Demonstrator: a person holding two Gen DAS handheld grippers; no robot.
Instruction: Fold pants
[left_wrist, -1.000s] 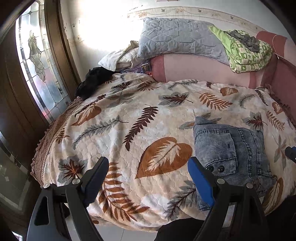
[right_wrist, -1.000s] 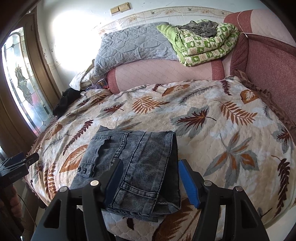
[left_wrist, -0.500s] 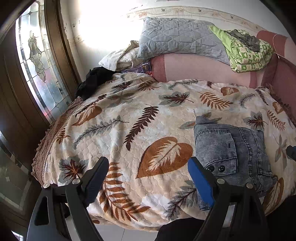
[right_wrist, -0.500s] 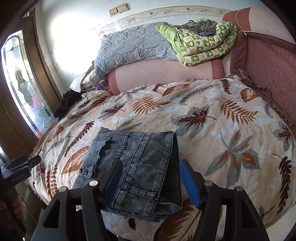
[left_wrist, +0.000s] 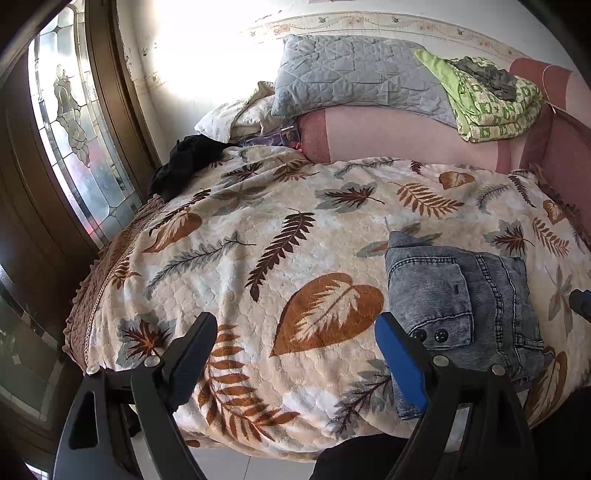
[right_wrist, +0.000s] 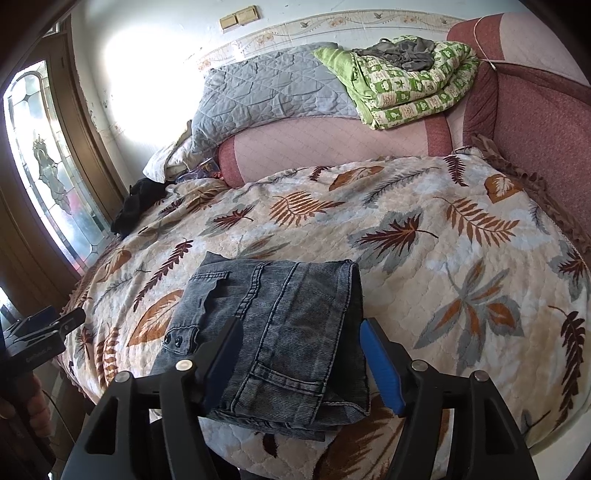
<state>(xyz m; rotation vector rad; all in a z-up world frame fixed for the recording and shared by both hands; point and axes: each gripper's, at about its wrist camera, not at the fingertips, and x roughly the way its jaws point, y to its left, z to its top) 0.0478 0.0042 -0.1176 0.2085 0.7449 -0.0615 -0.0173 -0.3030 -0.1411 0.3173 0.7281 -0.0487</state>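
Note:
Grey-blue denim pants lie folded into a compact rectangle on the leaf-print bedspread near the bed's front edge. They also show in the left wrist view at the right. My right gripper is open, its fingers apart over the near end of the pants, holding nothing. My left gripper is open and empty, off to the left of the pants over bare bedspread. The left gripper also shows at the left edge of the right wrist view.
A grey quilted pillow and a folded green blanket rest on the pink headboard at the back. A black garment lies at the bed's far left. A stained-glass door stands left.
Both grippers have drifted slightly; the pants stay put, folded on the bed.

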